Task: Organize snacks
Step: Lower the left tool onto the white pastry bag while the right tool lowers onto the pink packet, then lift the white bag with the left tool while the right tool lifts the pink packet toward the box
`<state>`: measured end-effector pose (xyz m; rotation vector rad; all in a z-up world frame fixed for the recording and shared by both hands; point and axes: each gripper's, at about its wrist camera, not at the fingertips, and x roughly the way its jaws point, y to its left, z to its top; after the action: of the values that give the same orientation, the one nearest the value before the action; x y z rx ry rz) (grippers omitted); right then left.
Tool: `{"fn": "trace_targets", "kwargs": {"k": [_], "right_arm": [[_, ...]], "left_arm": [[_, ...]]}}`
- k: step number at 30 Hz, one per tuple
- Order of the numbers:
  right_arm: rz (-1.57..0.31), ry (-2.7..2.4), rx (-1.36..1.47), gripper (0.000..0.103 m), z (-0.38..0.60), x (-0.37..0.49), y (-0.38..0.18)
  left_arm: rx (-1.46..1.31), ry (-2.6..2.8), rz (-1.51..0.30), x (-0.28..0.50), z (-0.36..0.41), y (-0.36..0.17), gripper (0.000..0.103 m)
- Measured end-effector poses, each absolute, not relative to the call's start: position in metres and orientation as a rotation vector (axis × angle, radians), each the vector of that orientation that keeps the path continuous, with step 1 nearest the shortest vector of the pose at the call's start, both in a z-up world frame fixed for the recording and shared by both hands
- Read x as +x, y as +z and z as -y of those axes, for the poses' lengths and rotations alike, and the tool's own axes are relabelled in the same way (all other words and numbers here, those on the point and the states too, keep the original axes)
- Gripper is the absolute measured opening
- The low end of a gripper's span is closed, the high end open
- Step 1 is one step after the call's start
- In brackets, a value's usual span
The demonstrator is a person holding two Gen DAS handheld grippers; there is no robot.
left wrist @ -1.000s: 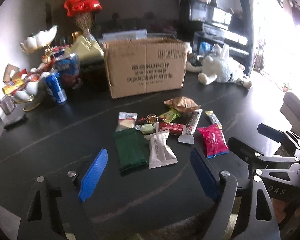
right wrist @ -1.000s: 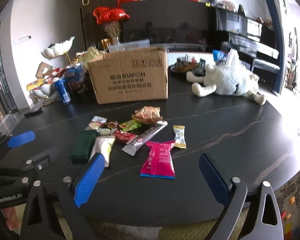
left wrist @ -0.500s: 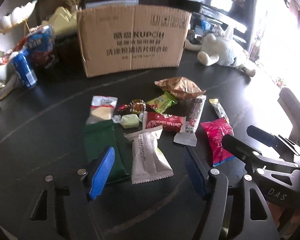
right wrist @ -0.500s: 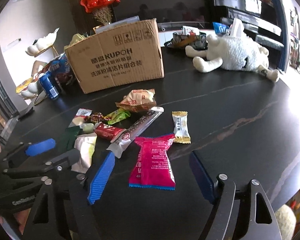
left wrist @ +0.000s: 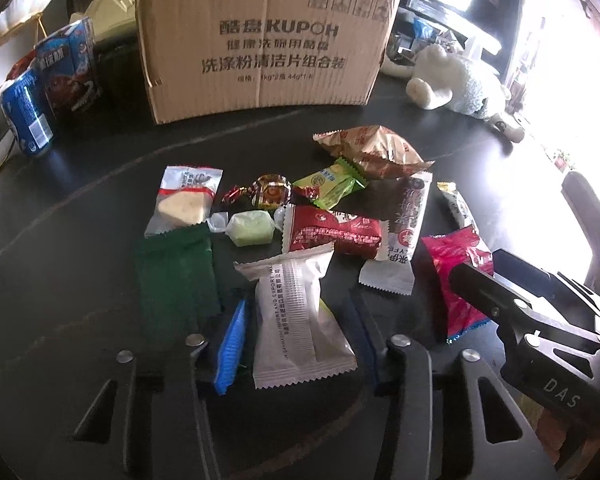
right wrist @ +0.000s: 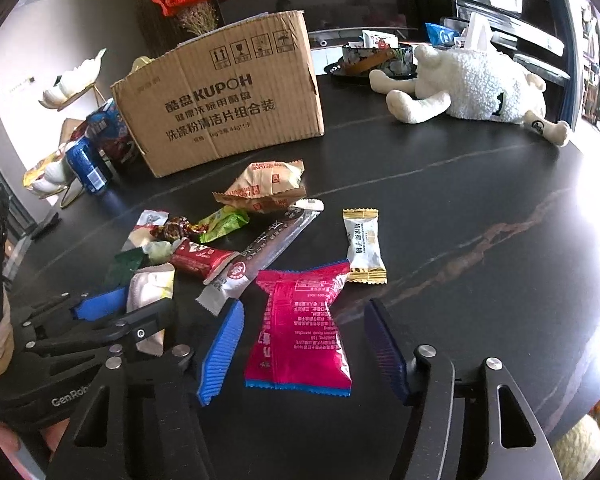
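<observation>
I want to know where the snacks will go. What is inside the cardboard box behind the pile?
The inside cannot be seen. The cardboard box shows only its printed front wall; a pale edge pokes above its rim in the right wrist view, but what it is and anything below it stay hidden.

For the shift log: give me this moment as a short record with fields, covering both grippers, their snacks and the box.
left gripper: jaws closing around the white packet, pads not yet pressing
right gripper: jaws closing around the pink packet, gaps on both sides
cardboard box: upright behind the snacks
table: dark, the other snacks lying loose
plush toy: lying right of the box
</observation>
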<state>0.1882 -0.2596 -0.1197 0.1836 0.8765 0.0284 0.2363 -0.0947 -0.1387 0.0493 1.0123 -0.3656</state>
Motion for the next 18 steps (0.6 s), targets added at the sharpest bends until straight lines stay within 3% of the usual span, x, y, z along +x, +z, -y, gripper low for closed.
{"fn": "trace_targets", "kwargs": {"k": [1, 6, 9, 18], "right_arm": [[-0.879, 0.032, 0.184, 0.059, 0.259, 0.189, -0.12], [-0.9, 0.046, 0.193, 0.041, 0.258, 0.192, -0.124], [-0.895, 0.045, 0.192, 0.038, 0.258, 0.191, -0.123], [-0.869, 0.06, 0.176, 0.037, 0.252, 0.176, -0.107]], "left_arm": [[0.055, -0.362, -1.009, 0.237, 0.095, -0.139, 0.039], [0.055, -0.365, -1.017, 0.238, 0.095, -0.138, 0.036], [0.055, -0.367, -1.017, 0.236, 0.095, -0.137, 0.03], [0.046, -0.378, -0.964, 0.22, 0.092, -0.115, 0.03]]}}
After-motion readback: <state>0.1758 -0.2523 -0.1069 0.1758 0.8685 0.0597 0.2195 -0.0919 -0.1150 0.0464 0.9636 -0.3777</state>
